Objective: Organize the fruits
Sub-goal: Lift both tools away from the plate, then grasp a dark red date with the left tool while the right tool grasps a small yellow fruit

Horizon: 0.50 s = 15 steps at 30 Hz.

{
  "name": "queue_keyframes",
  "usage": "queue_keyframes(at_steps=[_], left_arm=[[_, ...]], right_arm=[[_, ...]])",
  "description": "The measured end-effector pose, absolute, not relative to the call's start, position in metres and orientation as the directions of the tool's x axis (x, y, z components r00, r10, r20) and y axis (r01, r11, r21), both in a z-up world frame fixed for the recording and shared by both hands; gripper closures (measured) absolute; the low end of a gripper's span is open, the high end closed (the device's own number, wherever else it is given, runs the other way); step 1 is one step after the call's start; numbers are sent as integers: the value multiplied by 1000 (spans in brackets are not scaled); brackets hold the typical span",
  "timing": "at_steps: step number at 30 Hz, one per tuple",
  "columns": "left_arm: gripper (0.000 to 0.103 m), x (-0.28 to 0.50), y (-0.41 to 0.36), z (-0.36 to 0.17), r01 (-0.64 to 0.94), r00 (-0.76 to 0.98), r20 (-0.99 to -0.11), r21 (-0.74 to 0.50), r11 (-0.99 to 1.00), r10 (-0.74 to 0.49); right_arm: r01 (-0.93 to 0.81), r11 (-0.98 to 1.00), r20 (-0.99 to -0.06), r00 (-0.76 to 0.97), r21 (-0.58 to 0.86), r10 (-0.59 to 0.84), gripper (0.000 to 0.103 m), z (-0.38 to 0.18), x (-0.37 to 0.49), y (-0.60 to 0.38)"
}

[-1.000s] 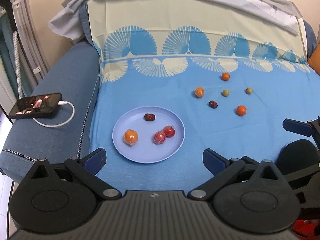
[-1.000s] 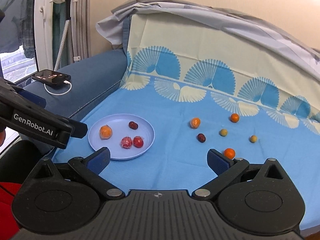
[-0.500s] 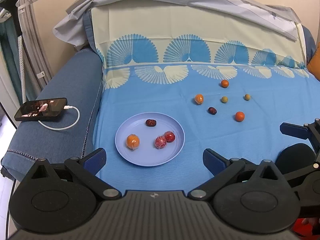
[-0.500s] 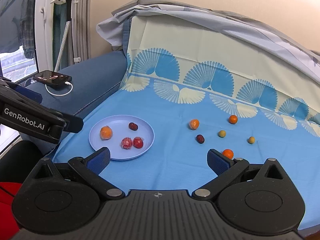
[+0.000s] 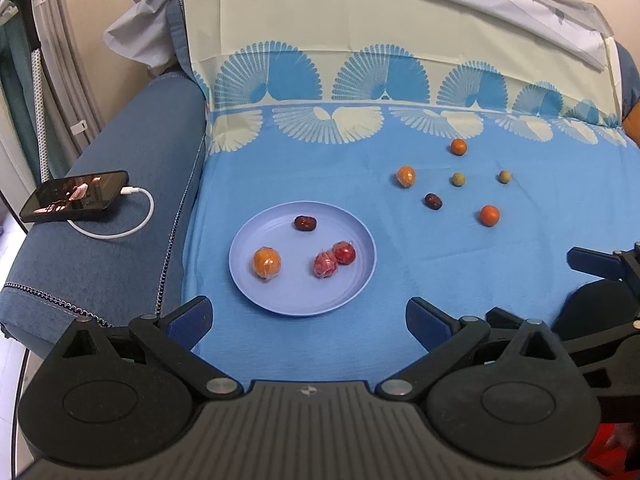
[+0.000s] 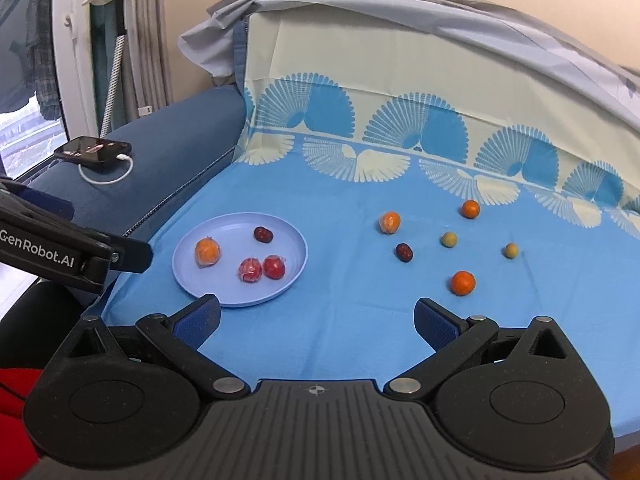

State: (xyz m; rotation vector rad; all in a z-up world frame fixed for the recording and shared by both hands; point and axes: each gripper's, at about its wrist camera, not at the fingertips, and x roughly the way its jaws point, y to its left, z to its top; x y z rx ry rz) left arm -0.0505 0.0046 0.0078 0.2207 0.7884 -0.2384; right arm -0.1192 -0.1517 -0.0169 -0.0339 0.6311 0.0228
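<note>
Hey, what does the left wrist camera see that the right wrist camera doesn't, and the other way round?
Only the left wrist view shows the right gripper, open, at its right edge. Only the right wrist view shows a window and the GenRobot.AI lettering on the left gripper's finger. Both show the plate with four fruits, six loose fruits, and the charging phone.

Both hand-held grippers slightly farther back
</note>
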Motion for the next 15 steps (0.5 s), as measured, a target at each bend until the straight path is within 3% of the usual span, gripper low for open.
queue_keyframes(at_steps=[7,15], left_arm=[[0,-23,-6,2,261,665,-740,102,960,-102],[0,32,-68,-17,336,635,-764,136,932,-117]], right_arm=[[96,995,-616,786,31,-57,1,-31,-98,-186],[331,944,-638,724,-11,-261,1,-49,-67,-267]])
